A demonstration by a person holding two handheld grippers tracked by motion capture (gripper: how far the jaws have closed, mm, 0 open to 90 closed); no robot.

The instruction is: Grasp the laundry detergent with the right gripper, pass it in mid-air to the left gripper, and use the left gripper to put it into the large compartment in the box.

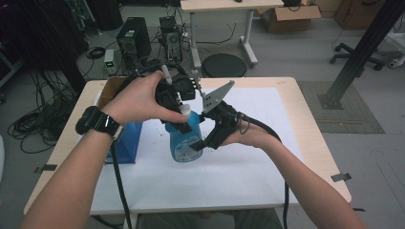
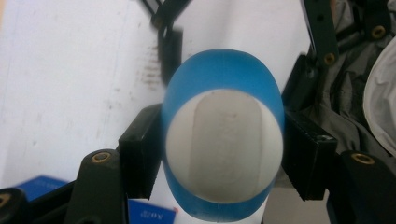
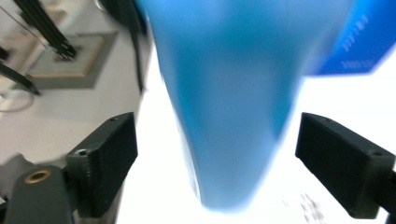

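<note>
A blue bottle (image 1: 185,142) with a white cap (image 1: 185,110) stands upright over the middle of the white sheet (image 1: 239,176); I cannot tell whether its base touches. My left gripper (image 1: 184,116) comes down from above and is shut on the cap (image 2: 224,147), its pads (image 2: 140,154) pressed to both sides. My right gripper (image 1: 203,143) reaches in from the right at the bottle's lower body. In the right gripper view its pads (image 3: 105,158) stand wide on either side of the blurred blue body (image 3: 229,93) with gaps showing, so it is open.
A blue box (image 1: 125,143) sits at the table's left, with a cardboard box (image 1: 110,88) behind it. The wooden table edge (image 1: 315,143) rims the sheet. Beyond the table are computers, cables and a round stool (image 1: 224,64).
</note>
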